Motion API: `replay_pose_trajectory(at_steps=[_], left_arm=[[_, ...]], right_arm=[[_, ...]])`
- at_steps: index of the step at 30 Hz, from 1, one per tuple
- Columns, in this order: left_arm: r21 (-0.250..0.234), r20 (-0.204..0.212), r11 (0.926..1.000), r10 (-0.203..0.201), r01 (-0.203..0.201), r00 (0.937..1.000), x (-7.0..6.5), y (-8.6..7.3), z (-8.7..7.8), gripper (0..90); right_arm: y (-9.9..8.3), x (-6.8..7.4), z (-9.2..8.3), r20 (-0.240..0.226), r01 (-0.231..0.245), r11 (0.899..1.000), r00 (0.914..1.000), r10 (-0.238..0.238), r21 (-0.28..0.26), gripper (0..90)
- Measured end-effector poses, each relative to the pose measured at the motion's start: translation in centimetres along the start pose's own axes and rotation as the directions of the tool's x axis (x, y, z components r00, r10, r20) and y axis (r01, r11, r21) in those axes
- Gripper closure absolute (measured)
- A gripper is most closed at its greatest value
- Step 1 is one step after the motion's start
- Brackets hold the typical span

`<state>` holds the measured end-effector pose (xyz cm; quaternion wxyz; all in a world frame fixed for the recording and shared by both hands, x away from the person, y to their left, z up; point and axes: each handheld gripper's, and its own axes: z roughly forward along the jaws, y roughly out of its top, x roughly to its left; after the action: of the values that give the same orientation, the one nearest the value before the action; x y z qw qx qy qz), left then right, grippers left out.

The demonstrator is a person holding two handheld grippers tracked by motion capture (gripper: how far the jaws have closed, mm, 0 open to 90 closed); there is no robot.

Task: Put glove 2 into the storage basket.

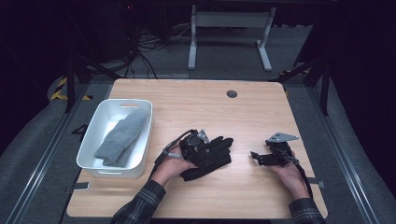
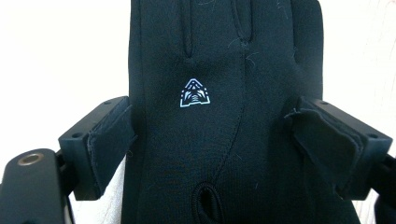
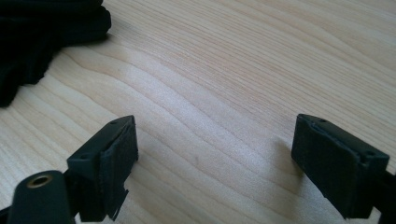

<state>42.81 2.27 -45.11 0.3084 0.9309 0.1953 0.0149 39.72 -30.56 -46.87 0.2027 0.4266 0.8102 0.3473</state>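
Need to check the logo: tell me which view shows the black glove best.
The left gripper view: the black glove lies close between the jaws, its white logo and seams plain. The high view shows it small beneath the left gripper; the right gripper view catches an edge.

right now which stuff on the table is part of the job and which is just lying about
In the job:
- black fabric glove
- left gripper, jaws astride the glove
- white plastic bin
- grey knitted sock in the bin

Lying about:
- right gripper, open, idle
- round dark table grommet
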Motion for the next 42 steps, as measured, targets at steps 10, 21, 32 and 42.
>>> replay_pose_trajectory(at_steps=[10, 21, 32, 42], left_arm=[[0.004, 0.033, 0.9997, -0.025, 0.025, 0.9991, 0.2, -0.3, 0.2, 16.2], [0.039, 0.159, 0.999, -0.029, 0.023, 0.9869, -0.2, 0.1, -0.4, 64.4], [0.009, 0.126, 0.9974, -0.072, 0.072, 0.9894, -0.8, 1.0, -2.8, 66.2], [-0.046, 0.083, 0.9886, -0.14, 0.144, 0.9868, -0.2, 1.2, -6.7, 66.0]], right_arm=[[0.0, 0.0, 0.0, 0.001, 0.001, 1.0, 1.0, -0.001, 0.001, 15.2], [0.0, 0.0, 0.0, 0.001, 0.001, 1.0, 1.0, -0.001, 0.001, 15.3], [0.0, 0.0, 0.0, 0.0, 0.004, 1.0, 1.0, -0.004, 0.002, 15.3], [0.0, 0.0, 0.0, -0.001, 0.005, 1.0, 1.0, -0.005, 0.002, 15.3]])
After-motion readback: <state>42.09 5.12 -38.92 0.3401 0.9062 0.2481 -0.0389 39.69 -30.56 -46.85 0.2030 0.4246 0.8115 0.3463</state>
